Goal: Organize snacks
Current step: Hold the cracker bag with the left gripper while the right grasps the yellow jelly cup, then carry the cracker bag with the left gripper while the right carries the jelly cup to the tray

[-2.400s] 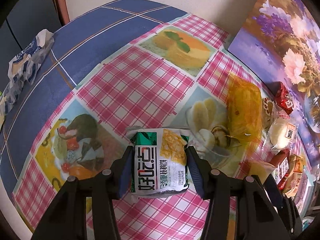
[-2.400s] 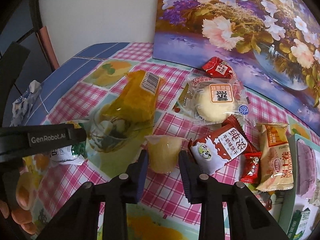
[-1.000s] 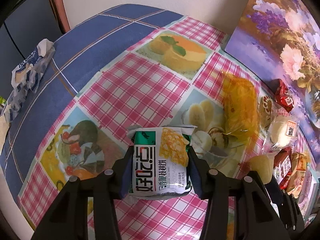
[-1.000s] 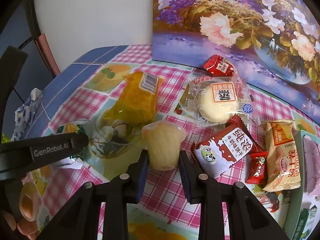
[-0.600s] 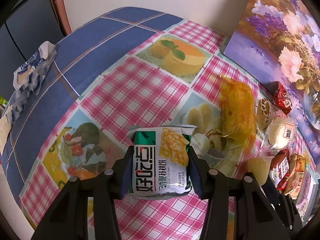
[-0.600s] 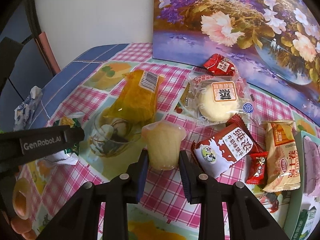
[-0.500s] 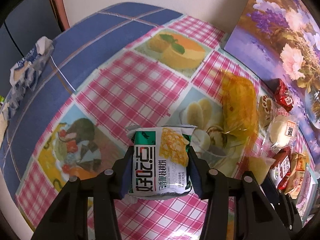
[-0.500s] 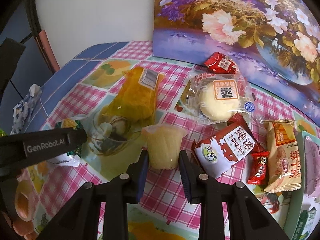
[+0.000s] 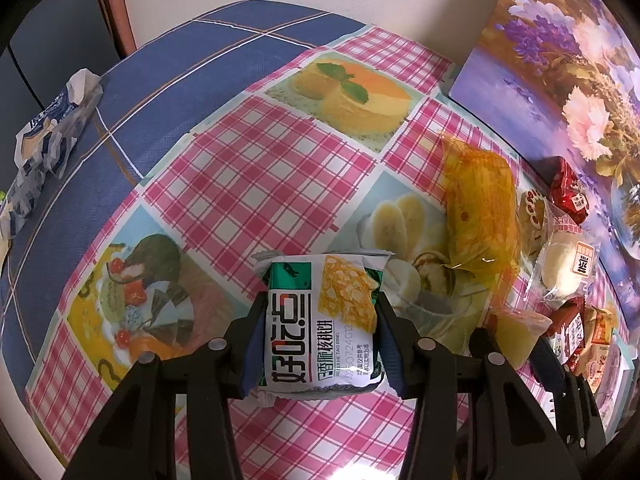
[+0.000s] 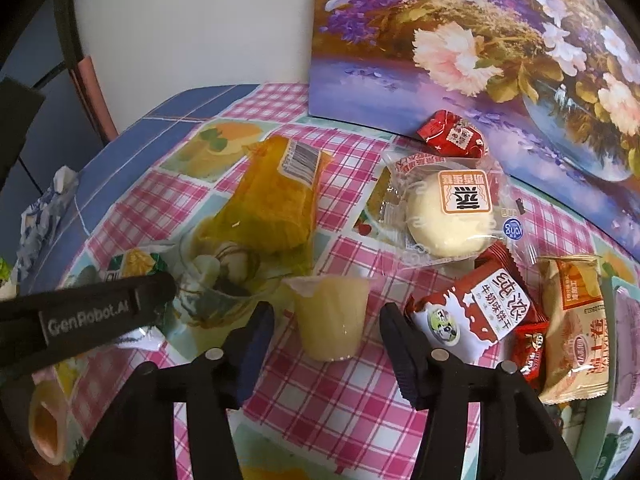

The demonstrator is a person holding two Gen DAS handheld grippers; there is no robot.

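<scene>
The jelly cup (image 10: 330, 318) stood on the checked cloth (image 10: 344, 392), right between the two fingers of the right gripper (image 10: 326, 334). It did not touch either one. There was a gap on each side of it. The jaws had just been opening, and the cup was let go and stood by itself. Its wide top faced up and its yellow body got thinner toward the bottom.

Just to the right of the cup lay a red milk biscuit pack (image 10: 476, 312). Past that lay a small red candy (image 10: 528, 350) and a tan cracker pack (image 10: 576, 328). Behind the cup lay a round white bun (image 10: 450, 216) in a clear wrap, and a long orange bag (image 10: 276, 204) lay to the left of the bun. Another red candy (image 10: 450, 134) lay near the flower painting (image 10: 480, 40) at the back.

The left gripper (image 9: 316, 328) was clenched on a green and white snack pack (image 9: 322, 320). Both blue pads pressed the pack's sides, and the pack stood upright between them, above the cloth. From this side the jelly cup (image 9: 518, 334) showed off to the right, near the other gripper's black arm.

Far to the left, on the blue part of the cloth, lay a crumpled blue and white wrapper (image 9: 48, 128).
</scene>
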